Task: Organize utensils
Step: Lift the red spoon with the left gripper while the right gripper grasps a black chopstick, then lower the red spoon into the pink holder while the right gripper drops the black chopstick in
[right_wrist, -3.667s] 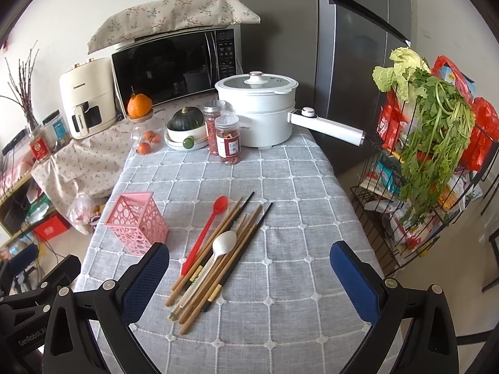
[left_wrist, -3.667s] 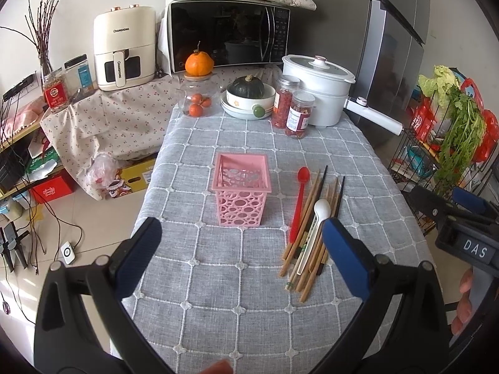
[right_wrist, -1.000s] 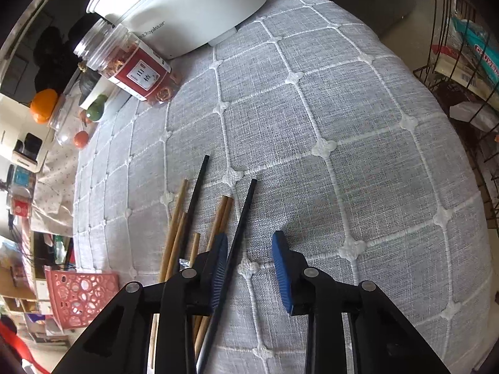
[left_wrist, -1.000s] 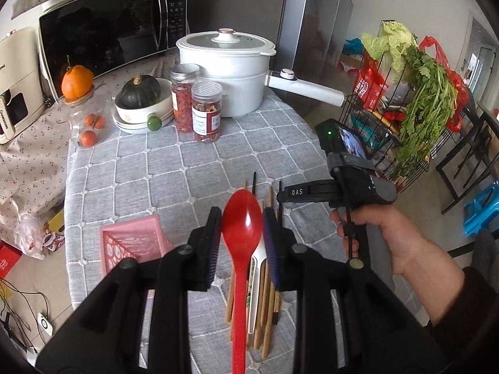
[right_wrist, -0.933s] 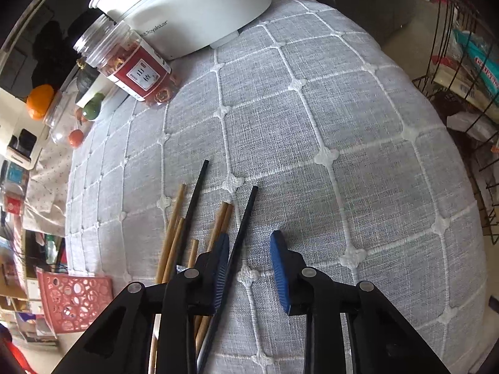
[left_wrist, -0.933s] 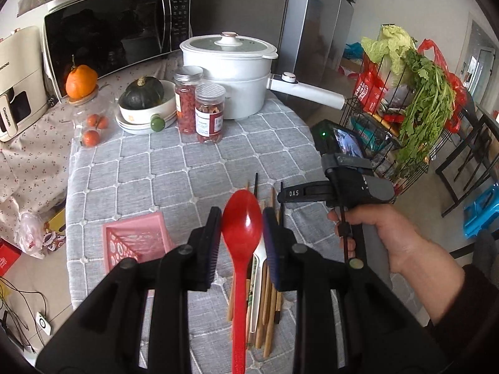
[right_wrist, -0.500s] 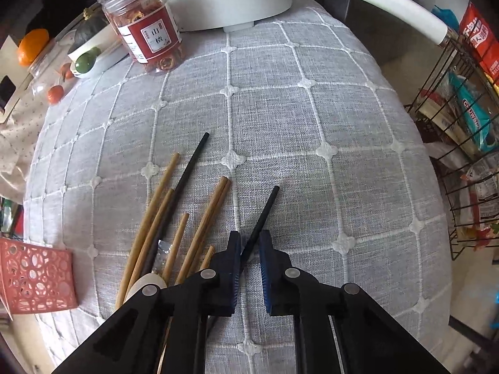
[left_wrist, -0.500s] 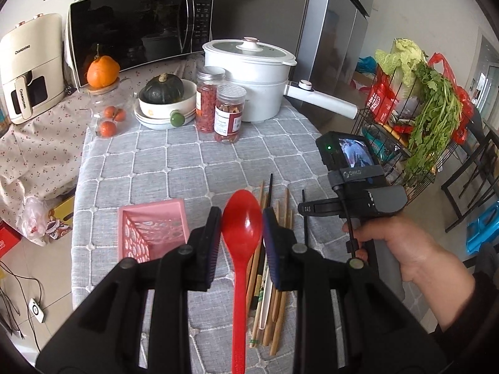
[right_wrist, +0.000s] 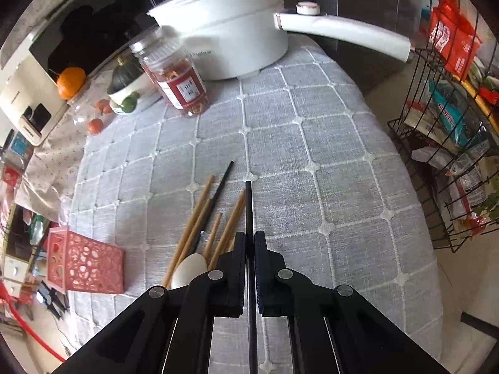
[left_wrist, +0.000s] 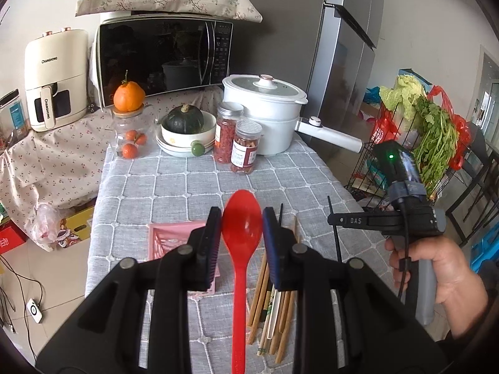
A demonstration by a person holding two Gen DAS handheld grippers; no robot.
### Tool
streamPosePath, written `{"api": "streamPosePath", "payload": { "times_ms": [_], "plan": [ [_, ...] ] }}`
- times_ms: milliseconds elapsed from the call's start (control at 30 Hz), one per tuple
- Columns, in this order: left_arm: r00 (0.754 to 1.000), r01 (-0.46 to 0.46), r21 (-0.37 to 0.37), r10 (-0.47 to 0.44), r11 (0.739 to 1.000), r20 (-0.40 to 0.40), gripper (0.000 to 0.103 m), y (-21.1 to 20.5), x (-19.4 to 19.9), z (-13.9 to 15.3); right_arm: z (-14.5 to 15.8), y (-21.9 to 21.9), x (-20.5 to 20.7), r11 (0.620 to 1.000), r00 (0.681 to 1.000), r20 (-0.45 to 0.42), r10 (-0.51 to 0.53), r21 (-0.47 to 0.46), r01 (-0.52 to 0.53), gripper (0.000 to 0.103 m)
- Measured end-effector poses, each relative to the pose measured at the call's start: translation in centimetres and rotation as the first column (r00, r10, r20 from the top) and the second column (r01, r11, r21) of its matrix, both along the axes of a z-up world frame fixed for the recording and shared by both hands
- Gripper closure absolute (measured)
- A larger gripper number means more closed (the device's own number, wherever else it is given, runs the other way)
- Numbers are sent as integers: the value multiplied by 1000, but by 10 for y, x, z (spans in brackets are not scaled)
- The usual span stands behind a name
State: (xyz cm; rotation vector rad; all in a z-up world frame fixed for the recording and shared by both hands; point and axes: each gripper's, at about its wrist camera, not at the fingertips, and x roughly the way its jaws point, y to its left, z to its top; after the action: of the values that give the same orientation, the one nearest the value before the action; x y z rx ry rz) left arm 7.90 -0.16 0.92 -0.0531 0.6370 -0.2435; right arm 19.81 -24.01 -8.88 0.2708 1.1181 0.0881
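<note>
Red plastic fills the middle of my left view: the red spoon (left_wrist: 241,233) sits bowl-up between the blue pads of my left gripper (left_wrist: 241,229), handle running down toward the camera. The jaws are narrowed onto the bowl's edges and grip it, holding it above the grey checked tablecloth (left_wrist: 174,184).

My right gripper (right_wrist: 249,243) has its jaws pressed nearly together on a single black chopstick (right_wrist: 248,205), which sticks straight out past the fingertips. Those jaws have just been closing, with the chopstick between them. From the left camera I see the same chopstick (left_wrist: 333,227) hanging from that tool, clear of the cloth, in the person's hand (left_wrist: 436,268).

Below it the rest of the pile lies on the cloth: several wooden chopsticks (right_wrist: 193,221), one more black chopstick (right_wrist: 218,193) and a white spoon (right_wrist: 188,271), all close together, some overlapping. I think the white spoon rests on top of the sticks, though the gripper body hides its handle.

Left of the pile stands the pink perforated basket (right_wrist: 84,263), upright and apart from the utensils. At the far end of the table are a white pot (right_wrist: 230,28) and a red-labelled jar (right_wrist: 174,74).
</note>
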Motion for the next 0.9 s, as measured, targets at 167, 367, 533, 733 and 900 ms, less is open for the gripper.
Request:
{"api": "streamPosePath", "payload": {
  "times_ms": [167,367,533,733,900],
  "plan": [
    [998,-29,-22,30,999,57,74,13,-10,11,51,7,-32,1000,991,133,17,11,-18,98],
    [980,-78,-6,78,997,182,74,23,-22,31,100,27,-61,998,957,285,60,-15,-58,98],
    [956,-100,-48,110,994,272,74,32,-28,45,130,39,-76,996,919,385,84,-24,-81,98],
    [929,-137,-82,156,987,335,74,42,-24,49,154,41,-90,996,885,458,82,0,-92,98],
    [892,-160,-99,187,982,413,74,49,-23,54,164,34,-92,995,867,496,58,45,-93,98]
  ]
}}
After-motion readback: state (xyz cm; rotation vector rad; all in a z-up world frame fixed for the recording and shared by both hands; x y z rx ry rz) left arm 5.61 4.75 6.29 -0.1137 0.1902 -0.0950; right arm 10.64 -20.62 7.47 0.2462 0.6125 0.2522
